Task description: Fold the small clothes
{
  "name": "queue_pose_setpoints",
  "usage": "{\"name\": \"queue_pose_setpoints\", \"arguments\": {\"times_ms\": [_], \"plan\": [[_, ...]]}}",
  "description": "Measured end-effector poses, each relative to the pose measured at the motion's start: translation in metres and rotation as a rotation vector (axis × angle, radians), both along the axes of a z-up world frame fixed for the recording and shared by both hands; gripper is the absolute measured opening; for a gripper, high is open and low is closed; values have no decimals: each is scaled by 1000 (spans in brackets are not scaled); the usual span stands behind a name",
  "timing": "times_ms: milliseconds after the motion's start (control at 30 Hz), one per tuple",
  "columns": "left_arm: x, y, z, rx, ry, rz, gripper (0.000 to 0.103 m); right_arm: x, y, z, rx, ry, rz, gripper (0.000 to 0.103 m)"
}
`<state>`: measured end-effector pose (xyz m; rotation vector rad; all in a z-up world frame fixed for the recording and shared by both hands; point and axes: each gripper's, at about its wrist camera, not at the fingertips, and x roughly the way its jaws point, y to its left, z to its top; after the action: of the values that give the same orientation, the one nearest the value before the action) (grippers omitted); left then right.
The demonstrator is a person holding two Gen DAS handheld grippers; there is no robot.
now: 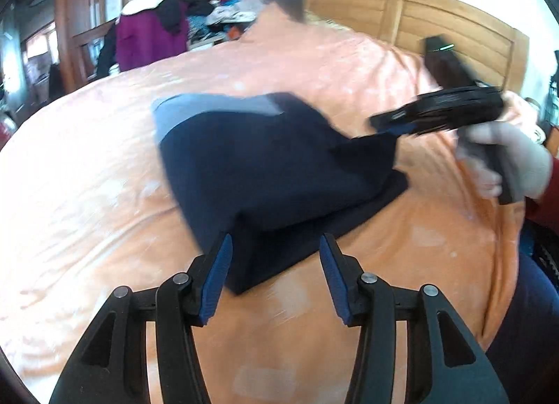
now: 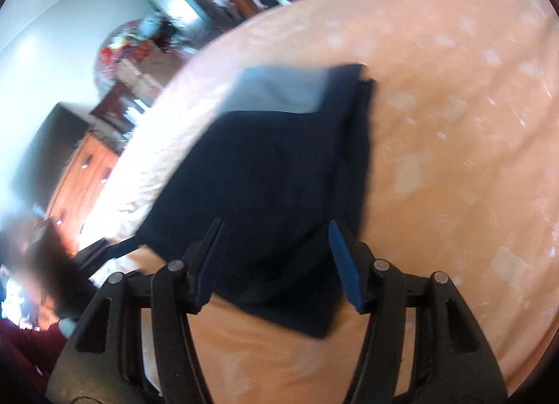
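A dark navy garment (image 1: 272, 166) with a grey waistband (image 1: 209, 105) lies folded on the orange bedspread (image 1: 87, 177). My left gripper (image 1: 276, 243) is open just above the garment's near corner, with nothing between its fingers. My right gripper (image 1: 380, 124), held by a white-gloved hand (image 1: 506, 159), reaches in from the right with its tip at the garment's right corner. In the right wrist view the right gripper (image 2: 276, 229) is open over the near edge of the garment (image 2: 272, 166); it grips no cloth. Motion blur softens both views.
A wooden headboard (image 1: 436, 23) stands at the back right. A pile of clothes with a purple garment (image 1: 150, 37) sits beyond the bed's far left. A wooden dresser (image 2: 84, 173) stands past the bed edge. A person's red sleeve (image 1: 545, 201) is at the right.
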<state>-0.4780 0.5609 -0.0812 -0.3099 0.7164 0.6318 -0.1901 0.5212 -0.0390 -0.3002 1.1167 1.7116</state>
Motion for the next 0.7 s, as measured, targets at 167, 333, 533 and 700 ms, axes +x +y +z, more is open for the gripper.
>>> {"name": "queue_pose_setpoints", "arguments": {"times_ms": [167, 333, 533, 700], "plan": [[-1, 12, -8, 1, 8, 0, 57, -15, 23, -35, -129, -22, 34, 26], [-20, 15, -6, -1, 4, 33, 58, 21, -17, -42, -107, 61, -60, 3], [-30, 14, -15, 4, 43, 47, 58, 28, -27, -52, -94, 119, -78, 2], [-18, 14, -19, 10, 53, 5, 60, 26, -24, -46, -74, 148, -73, 38]]}}
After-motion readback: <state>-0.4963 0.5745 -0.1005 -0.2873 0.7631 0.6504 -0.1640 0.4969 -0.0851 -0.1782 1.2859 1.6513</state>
